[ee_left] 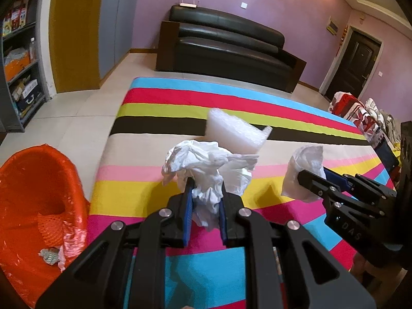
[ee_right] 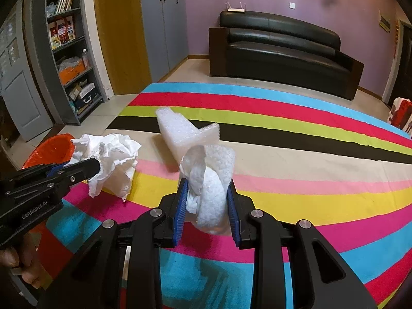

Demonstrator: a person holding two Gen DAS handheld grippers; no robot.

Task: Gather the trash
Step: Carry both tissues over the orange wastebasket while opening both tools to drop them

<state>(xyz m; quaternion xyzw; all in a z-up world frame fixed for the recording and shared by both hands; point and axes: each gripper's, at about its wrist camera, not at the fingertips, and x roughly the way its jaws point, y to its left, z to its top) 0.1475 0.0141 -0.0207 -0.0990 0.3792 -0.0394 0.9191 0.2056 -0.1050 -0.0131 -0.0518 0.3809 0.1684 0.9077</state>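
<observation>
**Both my jaws full, and plenty I can't see**

My left gripper (ee_left: pixel 206 193) is clamped on a crumpled white tissue (ee_left: pixel 206 170). The paper bulges out above and to both sides of my blue pads (ee_left: pixel 189 206), so the fingertips themselves are buried in it, and so is the spot where the pads bite. A tail of the tissue hangs down between the fingers.

My right gripper (ee_right: pixel 207 198) is pinched shut on a white wad (ee_right: pixel 208 188), soft and pebbled, perhaps a paper towel or thin foam sheet; I can't say which. Its lower end looks glossy, and I cannot tell whether that is plastic wrap. From the left wrist view the same wad covers the right fingertips completely.

Both pieces are held up off the striped cloth (ee_left: pixel 296 118). On the cloth beyond them lies a white foam block (ee_right: pixel 180 134), bent into an angle; my wad hides its near end, so where it meets the cloth is out of sight.

The orange bin (ee_left: pixel 33 193) sits low at the left, lined with an orange bag, cut off by the frame edge and partly by my own left gripper. In it I make out orange netting and a scrap with a zigzag pattern; the rest is unclear. In the right wrist view only a sliver of its rim shows behind the tissue.

A hand (ee_right: pixel 23 265) on the left gripper's grip shows only in part, dark and blurred.
</observation>
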